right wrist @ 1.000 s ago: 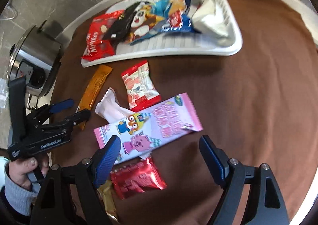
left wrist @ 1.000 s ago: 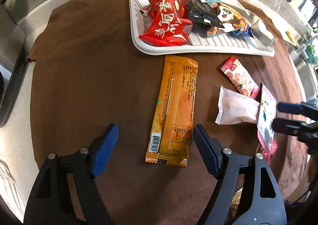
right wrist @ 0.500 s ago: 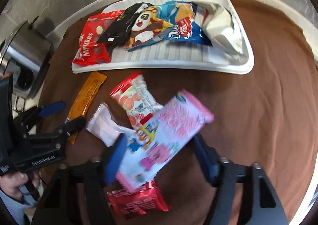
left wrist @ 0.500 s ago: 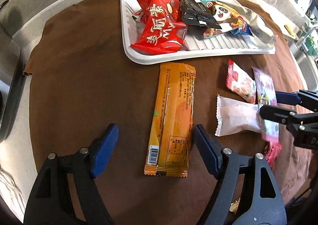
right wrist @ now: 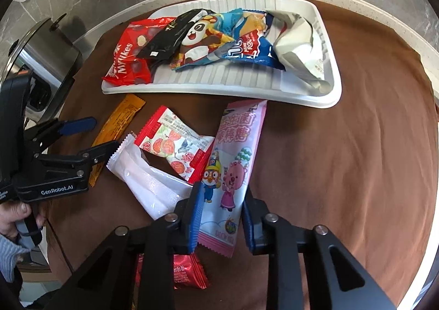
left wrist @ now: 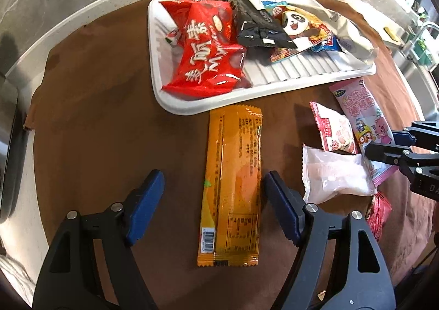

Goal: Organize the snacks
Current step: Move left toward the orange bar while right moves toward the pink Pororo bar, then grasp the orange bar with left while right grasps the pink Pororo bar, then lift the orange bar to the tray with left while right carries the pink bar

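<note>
A: Two grippers on my feeds. My left gripper (left wrist: pixel 212 195) hangs over the brown cloth (left wrist: pixel 96 118), jaws wide and easing inward, gripping nothing; the orange bar (left wrist: pixel 233 181) lies between them, nearer the right finger, untouched.

B: And right of it?

A: White packet (left wrist: pixel 334 173), red-and-white candy (left wrist: pixel 333 129), then the pink cartoon packet (right wrist: pixel 233 164). My right gripper (right wrist: pixel 221 214) is closing on its lower end, blue pads at both edges, its far tip reaching the white tray (right wrist: pixel 315 96) of snacks.
</note>
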`<state>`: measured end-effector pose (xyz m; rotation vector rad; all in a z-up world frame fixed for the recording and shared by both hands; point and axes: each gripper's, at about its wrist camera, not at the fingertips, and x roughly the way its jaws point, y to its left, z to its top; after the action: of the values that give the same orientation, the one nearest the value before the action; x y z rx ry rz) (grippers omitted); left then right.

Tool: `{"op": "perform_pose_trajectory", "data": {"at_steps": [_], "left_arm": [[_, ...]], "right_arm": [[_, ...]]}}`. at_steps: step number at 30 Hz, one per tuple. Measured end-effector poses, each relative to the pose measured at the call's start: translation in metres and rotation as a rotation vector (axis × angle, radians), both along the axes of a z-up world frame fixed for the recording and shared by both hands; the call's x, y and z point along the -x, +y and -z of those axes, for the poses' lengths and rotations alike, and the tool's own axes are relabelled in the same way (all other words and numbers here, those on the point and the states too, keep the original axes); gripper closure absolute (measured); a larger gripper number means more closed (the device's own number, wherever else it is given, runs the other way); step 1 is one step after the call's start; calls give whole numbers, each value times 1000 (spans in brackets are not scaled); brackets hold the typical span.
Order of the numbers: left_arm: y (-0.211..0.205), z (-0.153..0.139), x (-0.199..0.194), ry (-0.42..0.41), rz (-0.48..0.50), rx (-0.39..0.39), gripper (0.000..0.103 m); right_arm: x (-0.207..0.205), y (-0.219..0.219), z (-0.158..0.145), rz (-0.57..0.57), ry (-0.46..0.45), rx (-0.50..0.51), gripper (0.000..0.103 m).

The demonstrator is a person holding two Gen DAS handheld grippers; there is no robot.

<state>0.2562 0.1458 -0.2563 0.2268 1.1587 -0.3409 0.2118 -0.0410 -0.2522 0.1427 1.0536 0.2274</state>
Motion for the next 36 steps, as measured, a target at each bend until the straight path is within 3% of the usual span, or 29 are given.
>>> {"op": "perform_pose_trajectory", "data": {"at_steps": [3, 6, 11, 14, 15, 16, 19, 29, 36], "left_arm": [[-6, -1, -3, -10, 14, 5, 41], [-12, -2, -6, -11, 21, 5, 45], [-18, -2, -8, -15, 26, 3, 46], [-20, -2, -3, -23, 34, 9, 58], [-21, -2, -1, -29, 37, 12, 68], [-22, -3, 0, -32, 36, 12, 69], [-20, -3, 4, -33, 27, 43, 80], [-5, -3, 7, 51, -22, 201, 88], [1, -9, 13, 80, -31, 262, 88]], "right_arm": [[-1, 0, 0, 0, -5, -11, 73], [-4, 0, -1, -2, -18, 40, 67], [-9, 7, -2, -36, -50, 113, 67], [-8, 13, -2, -62, -78, 167, 72], [-7, 14, -2, -67, -87, 171, 76], [-7, 14, -3, -70, -94, 170, 82], [-6, 12, -9, -83, -112, 145, 93], [9, -5, -19, -84, -107, -14, 96], [24, -18, -21, -68, -98, -90, 97]]}}
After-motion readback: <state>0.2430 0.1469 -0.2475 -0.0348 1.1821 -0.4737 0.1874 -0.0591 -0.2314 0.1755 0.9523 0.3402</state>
